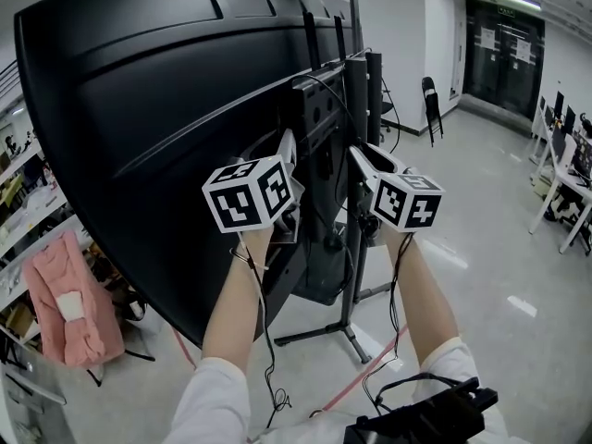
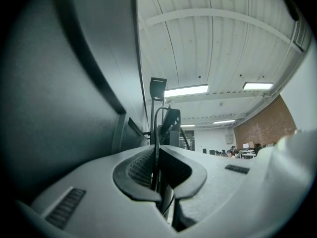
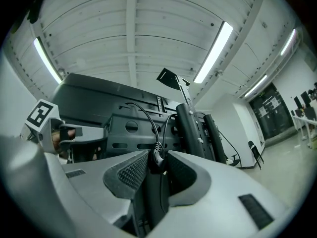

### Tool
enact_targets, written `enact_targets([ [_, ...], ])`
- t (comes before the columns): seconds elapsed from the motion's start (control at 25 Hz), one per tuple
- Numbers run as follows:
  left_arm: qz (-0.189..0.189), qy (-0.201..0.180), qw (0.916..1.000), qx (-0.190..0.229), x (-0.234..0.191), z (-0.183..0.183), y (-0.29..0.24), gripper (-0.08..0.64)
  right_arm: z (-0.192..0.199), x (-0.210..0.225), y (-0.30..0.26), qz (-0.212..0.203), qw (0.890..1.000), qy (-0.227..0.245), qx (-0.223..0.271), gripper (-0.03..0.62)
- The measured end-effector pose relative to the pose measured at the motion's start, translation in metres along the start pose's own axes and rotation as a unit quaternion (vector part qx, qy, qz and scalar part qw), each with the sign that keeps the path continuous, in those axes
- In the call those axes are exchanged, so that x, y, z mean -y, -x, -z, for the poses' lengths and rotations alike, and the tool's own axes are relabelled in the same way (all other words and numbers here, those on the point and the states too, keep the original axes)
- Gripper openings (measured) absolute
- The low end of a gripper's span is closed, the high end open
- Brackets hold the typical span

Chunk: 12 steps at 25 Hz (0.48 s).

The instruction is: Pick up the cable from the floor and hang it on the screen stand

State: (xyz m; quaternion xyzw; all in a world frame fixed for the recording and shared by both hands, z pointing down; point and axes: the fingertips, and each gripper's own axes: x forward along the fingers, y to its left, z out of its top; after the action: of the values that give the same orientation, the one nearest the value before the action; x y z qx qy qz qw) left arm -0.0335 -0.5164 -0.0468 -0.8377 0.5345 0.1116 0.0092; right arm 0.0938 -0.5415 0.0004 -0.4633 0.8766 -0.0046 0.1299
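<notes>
Cable (image 3: 157, 151) is off the floor, up at the bracket (image 3: 130, 128) behind the screen (image 1: 139, 109), just beside the stand post (image 1: 356, 202). Right tongs (image 3: 158, 163) grip its thick plug end, and the wire loops up in front of the bracket. Left tongs (image 2: 157, 157) are pinched nearly closed on the thin wire. Left forearm (image 1: 231, 294) and right forearm (image 1: 427, 294) are raised and reach forward. The tongs sit side by side, tilted slightly up.
</notes>
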Motion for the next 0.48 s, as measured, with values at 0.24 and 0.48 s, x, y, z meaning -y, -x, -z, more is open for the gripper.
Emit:
enact_targets([
  [0.24, 0.015, 0.004, 0.9994, 0.030, 0.005, -0.007, 0.026, 0.043, 0.010, -0.005, -0.004, -0.006, 1.000, -0.015, 0.008, 0.130],
  [0.48, 0.004, -0.052, 0.9982, 0.028, 0.015, 0.002, 0.037, 0.161, 0.013, -0.015, -0.007, -0.005, 1.000, -0.016, 0.016, 0.130],
])
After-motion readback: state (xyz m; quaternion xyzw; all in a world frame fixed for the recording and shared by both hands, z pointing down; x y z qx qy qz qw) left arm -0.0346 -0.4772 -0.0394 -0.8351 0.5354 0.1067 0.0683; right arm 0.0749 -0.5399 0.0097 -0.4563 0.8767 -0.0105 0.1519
